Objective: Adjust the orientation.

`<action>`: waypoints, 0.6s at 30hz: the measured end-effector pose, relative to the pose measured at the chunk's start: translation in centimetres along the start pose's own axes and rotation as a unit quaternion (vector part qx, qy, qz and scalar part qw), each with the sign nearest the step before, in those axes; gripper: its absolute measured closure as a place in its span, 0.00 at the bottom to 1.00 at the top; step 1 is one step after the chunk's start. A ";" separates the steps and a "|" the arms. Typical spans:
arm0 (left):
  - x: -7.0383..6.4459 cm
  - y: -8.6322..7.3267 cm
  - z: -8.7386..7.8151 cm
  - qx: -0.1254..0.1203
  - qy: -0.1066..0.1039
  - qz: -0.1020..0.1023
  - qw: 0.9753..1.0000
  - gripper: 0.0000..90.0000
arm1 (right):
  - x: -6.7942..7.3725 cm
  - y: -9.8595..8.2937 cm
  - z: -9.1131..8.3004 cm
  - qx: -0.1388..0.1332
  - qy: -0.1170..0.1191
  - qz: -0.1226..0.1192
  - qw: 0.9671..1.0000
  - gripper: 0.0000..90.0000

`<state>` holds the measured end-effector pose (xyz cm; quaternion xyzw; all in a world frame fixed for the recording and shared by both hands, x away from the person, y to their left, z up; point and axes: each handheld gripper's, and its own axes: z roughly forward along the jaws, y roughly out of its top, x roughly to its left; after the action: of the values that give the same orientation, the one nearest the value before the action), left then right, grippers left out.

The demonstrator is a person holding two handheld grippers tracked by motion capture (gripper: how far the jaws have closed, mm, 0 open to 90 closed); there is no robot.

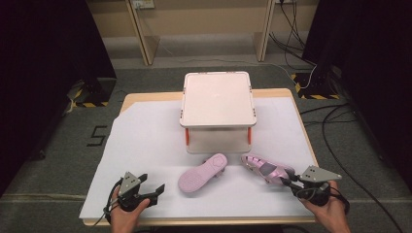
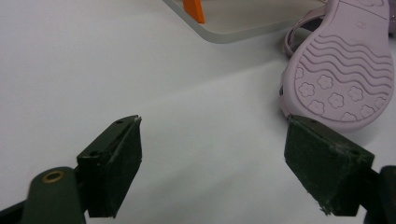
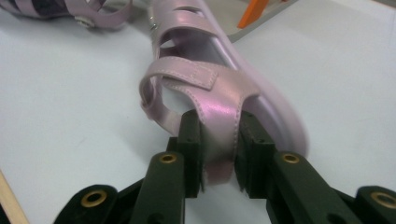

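Right gripper (image 3: 219, 149) pinches the upright sandal's (image 3: 210, 88) heel strap between its jaws — closed on it. Left gripper (image 2: 212, 158) gapes wide, empty — overturned sandal (image 2: 343, 70) just beyond its right jaw.

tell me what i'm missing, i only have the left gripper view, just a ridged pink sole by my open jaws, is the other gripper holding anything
Observer: Yes. In the right gripper view the right gripper is shut on the heel strap of the upright sandal.
Operator: which sandal is mine then
Observer: The overturned sandal, sole up, between the two grippers in the high view.
Operator: and what's the orange thing at the top of my picture
Observer: A post of the white two-tier shelf behind both sandals; its top is bare.
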<state>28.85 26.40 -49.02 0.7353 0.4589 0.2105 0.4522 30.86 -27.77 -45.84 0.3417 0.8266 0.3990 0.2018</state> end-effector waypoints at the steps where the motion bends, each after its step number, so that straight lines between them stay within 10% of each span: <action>1: 0.0 0.0 0.0 0.001 0.000 0.000 1.000 0.21 | 0.0 0.1 0.0 -0.003 0.004 0.006 1.000 0.83; 7: 0.1 0.0 -0.1 -0.002 0.001 0.001 1.000 0.21 | 0.9 0.4 -0.7 -0.020 0.064 0.097 0.993 0.83; 12: 0.1 0.0 -0.1 -0.004 0.001 0.000 1.000 0.21 | 0.0 -0.9 -0.4 -0.040 0.123 0.221 0.967 0.80; 18: 0.0 0.0 0.0 0.000 -0.001 0.001 1.000 0.21 | -1.0 -0.7 -0.4 -0.024 0.026 0.186 0.982 0.68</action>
<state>28.84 26.40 -49.00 0.7356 0.4579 0.2107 0.4526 31.06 -29.02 -46.08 0.4739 0.7441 0.4579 0.1105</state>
